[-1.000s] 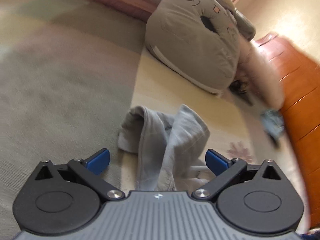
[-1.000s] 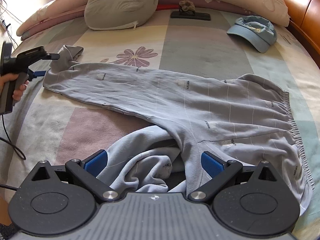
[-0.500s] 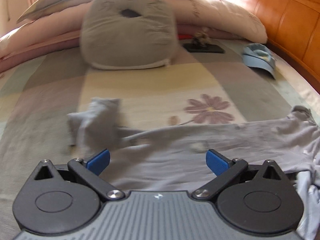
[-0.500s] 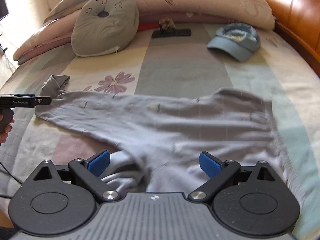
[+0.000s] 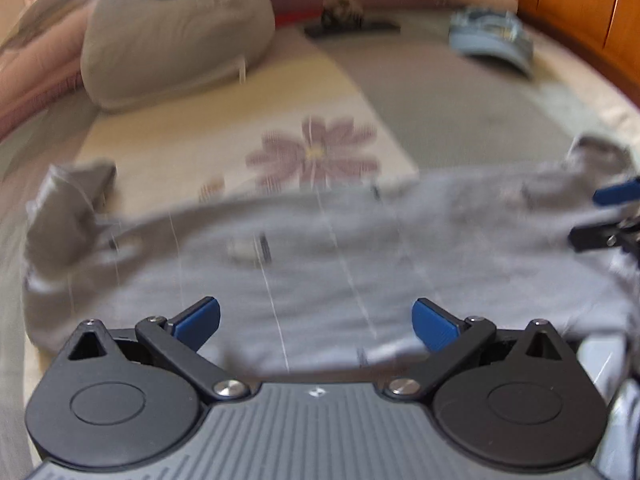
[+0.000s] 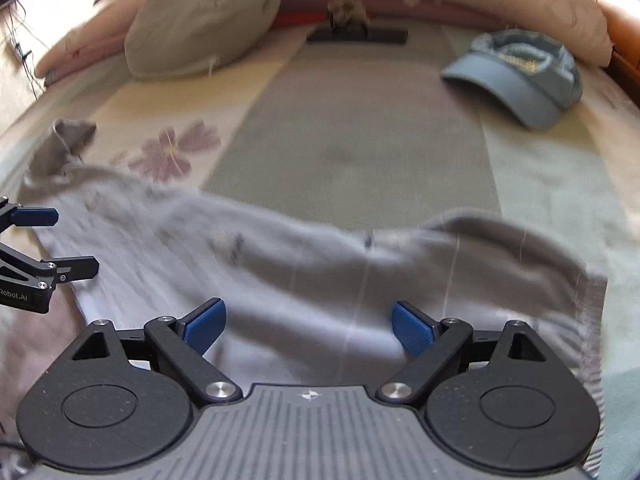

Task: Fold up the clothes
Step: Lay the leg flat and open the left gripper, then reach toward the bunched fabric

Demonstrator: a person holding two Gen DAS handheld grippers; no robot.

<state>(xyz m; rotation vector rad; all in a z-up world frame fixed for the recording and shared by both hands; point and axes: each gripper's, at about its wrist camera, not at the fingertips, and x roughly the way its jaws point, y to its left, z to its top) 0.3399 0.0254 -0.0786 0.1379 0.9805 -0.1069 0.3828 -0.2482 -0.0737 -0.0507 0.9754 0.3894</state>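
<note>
The left hand-held gripper (image 5: 316, 322) stands with its blue pads wide apart above the grey sweatpants (image 5: 320, 264), nothing caught between them. The right hand-held gripper (image 6: 308, 326) is likewise spread, though its jaws have just been closing a little; cloth lies below the gap, but the pads do not press on it.

The sweatpants lie spread across the bed (image 6: 352, 140), one leg running out toward a bunched cuff (image 6: 64, 140) on the left and the gathered waistband (image 6: 588, 292) toward the right. Both views are smeared, so the exact lie of the folds under the pads is hard to read.

The risks from here, as I judge them:
- Closing while the picture is this unsteady could pinch only the top layer, so the leg would peel apart when lifted instead of folding as one.
- Grabbing mid-panel rather than at an edge or seam would likely leave a crooked fold.
- The bunched cuff, if left curled, may get trapped inside the fold.
- The bedcover is soft; pads driven too low could catch it along with the cloth.

The blue cap (image 6: 520, 76) and grey cushion (image 6: 200, 20) lie well apart, out of the way.
</note>
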